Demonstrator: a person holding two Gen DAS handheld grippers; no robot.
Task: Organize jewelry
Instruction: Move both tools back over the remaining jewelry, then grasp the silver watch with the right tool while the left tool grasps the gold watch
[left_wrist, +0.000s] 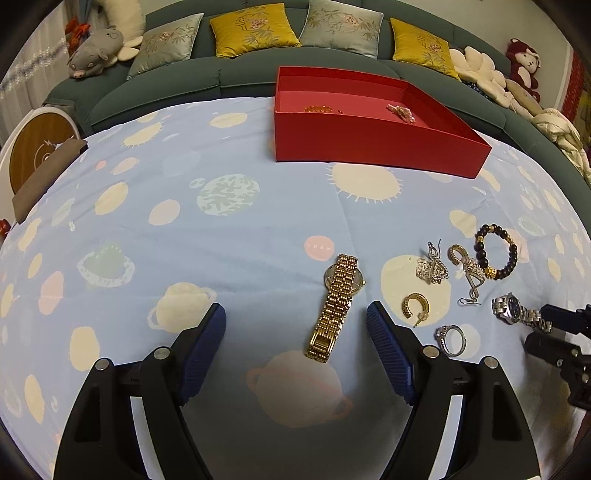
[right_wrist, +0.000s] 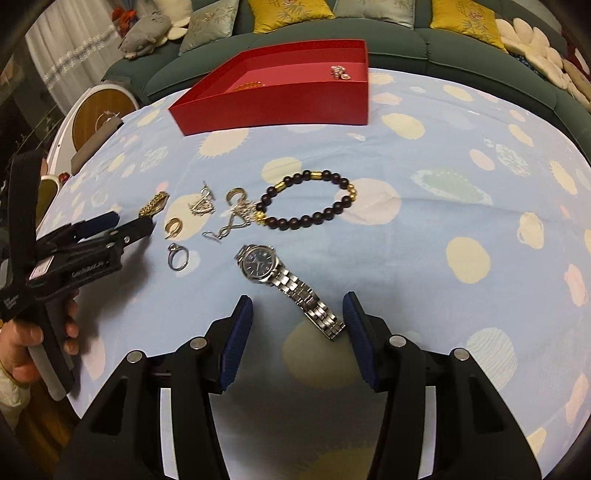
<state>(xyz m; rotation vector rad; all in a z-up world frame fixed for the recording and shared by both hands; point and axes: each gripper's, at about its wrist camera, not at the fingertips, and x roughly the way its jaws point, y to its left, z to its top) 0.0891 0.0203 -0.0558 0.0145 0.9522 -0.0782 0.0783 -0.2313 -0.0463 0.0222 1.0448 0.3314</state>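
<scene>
Home living room; sofa (left_wrist: 236, 79), cushions (left_wrist: 254, 30), plush toys (left_wrist: 96, 51)

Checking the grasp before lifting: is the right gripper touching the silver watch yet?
Apart. The right wrist view shows the right gripper open, its blue pads either side of the silver watch band, with cloth visible between.

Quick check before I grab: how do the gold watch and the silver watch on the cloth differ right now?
The gold metal-link watch lies face down, dial hidden; the silver steel watch with the dark blue dial lies face up. The gold one sits between the open left claw fingers; the silver one's band end sits between the open right claw fingers. Both lie flat on the blue planet-print cloth, outside the red tray.
</scene>
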